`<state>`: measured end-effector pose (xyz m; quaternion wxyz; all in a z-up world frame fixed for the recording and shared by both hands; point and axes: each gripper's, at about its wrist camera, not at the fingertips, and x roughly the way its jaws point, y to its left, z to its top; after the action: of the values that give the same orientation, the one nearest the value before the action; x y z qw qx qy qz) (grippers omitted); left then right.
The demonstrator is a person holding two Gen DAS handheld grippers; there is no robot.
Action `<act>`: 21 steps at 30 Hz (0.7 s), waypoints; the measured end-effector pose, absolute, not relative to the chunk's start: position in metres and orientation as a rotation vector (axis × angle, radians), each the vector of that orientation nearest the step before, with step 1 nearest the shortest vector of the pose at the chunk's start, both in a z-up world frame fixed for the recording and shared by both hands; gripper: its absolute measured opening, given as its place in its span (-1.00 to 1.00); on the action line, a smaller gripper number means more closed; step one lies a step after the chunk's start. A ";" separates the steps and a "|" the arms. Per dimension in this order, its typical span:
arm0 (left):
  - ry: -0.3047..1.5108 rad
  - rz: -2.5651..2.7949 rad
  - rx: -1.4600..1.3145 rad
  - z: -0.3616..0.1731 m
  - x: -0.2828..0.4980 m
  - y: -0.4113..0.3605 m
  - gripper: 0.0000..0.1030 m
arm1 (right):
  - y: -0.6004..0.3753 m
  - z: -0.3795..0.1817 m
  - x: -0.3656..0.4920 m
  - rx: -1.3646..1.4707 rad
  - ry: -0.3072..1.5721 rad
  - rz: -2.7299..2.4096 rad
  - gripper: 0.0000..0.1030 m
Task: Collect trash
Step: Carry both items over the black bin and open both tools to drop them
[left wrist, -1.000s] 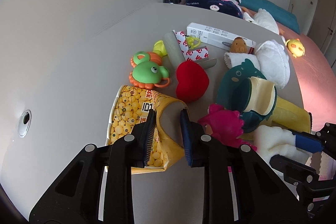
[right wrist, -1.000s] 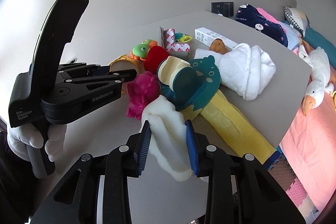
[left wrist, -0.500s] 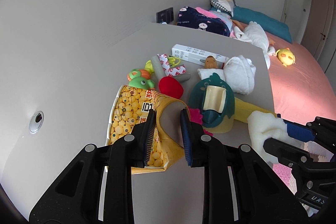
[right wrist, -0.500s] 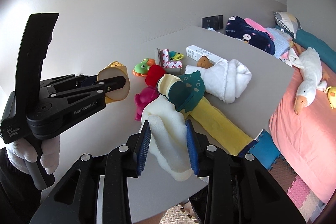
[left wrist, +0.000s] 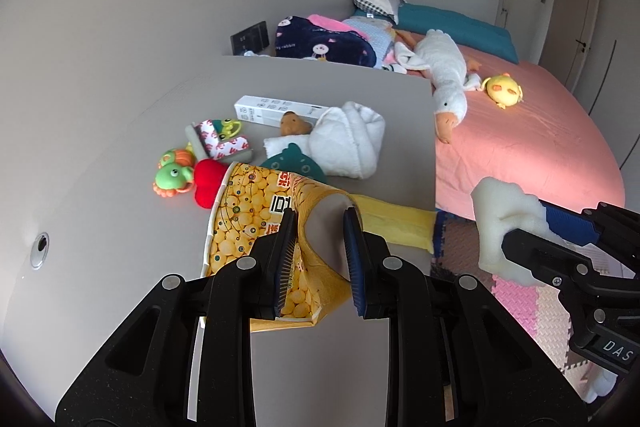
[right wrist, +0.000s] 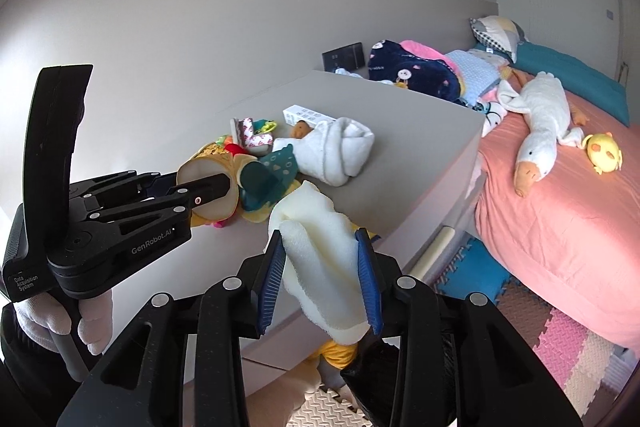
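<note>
Between the fingers of my left gripper (left wrist: 318, 247) sits a crushed yellow snack cup (left wrist: 256, 227); one finger reaches inside its open mouth, the other presses the printed wall from outside, so the jaws are clamped tight on the cup's side. The cup hangs above the near part of the grey table (left wrist: 120, 155), tipped on its side. My right gripper (right wrist: 322, 279) has a lump of pale foam (right wrist: 316, 239) between its blue pads (right wrist: 272, 279); both pads touch the foam, and the jaws are easing apart a little around it. The foam is lifted off the table, out past its near edge and over the floor mats (right wrist: 560, 339).

Beyond the cup, a heap of things lies on the table: a red heart cushion (left wrist: 206, 181), a green toy animal (left wrist: 172, 177), a teal toy (left wrist: 294, 165), a rolled white towel (left wrist: 348, 143), a small brown toy (left wrist: 294, 124) and a long white box (left wrist: 276, 109). A yellow cloth (left wrist: 396, 223) trails over the table's edge. To the right stands a bed with a pink sheet (left wrist: 540, 147); on it lie a white stuffed goose (left wrist: 444, 71) and a yellow chick toy (left wrist: 502, 91). My gloved left hand (right wrist: 92, 315) shows in the right view.
</note>
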<state>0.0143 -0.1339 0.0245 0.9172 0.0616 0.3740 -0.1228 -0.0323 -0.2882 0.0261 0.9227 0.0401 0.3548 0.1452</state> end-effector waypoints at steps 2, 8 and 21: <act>0.772 -0.277 0.138 0.024 0.013 -0.149 -0.53 | -0.303 0.027 -0.036 0.097 0.728 0.267 -0.27; 0.781 -0.356 0.183 0.022 0.008 -0.193 -0.53 | -0.346 0.026 -0.046 0.136 0.729 0.178 -0.24; 0.829 -0.518 0.288 0.002 -0.001 -0.277 -0.52 | -0.427 0.005 -0.059 0.241 0.749 0.014 -0.22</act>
<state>-0.0012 -0.2774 0.0016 0.8730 0.1379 0.3967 -0.2480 -0.0595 -0.4272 0.0053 0.9235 0.1175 0.3651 0.0069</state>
